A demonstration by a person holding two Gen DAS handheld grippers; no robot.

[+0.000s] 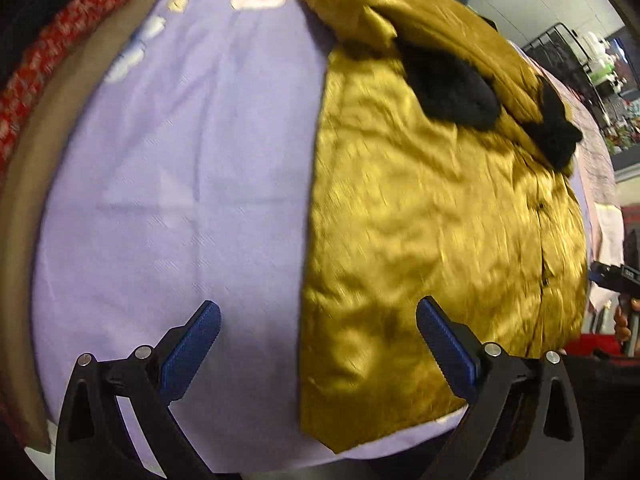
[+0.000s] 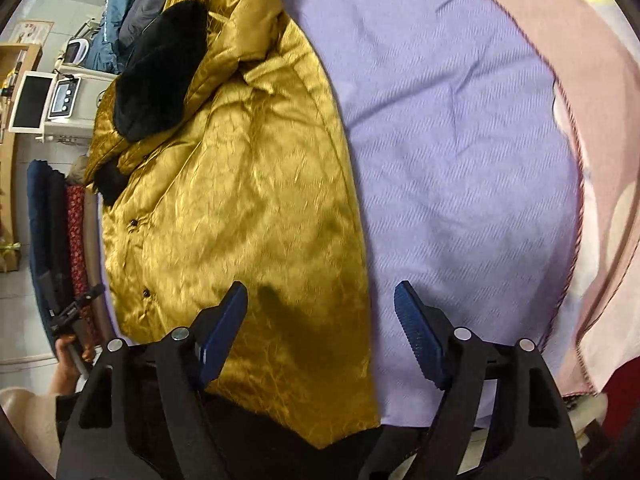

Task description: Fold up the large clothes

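A bedroom: lilac flowered bedsheet (image 1: 180,184), with piled clothes (image 2: 132,12) behind.

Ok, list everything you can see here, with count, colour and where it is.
coat: one, gold, flat on the sheet, snaps along the front
fur trim: black, at the coat's collar and cuff
sheet: one, lilac with flowers, covers the surface
blanket: one, pink, at the sheet's far edge in the right wrist view
folded fabrics: red patterned and tan, stacked beside the sheet
scale: one, grey, on a white stand in the background
left gripper: black with blue pads, open over the coat's edge
right gripper: same, open, over the coat's hem
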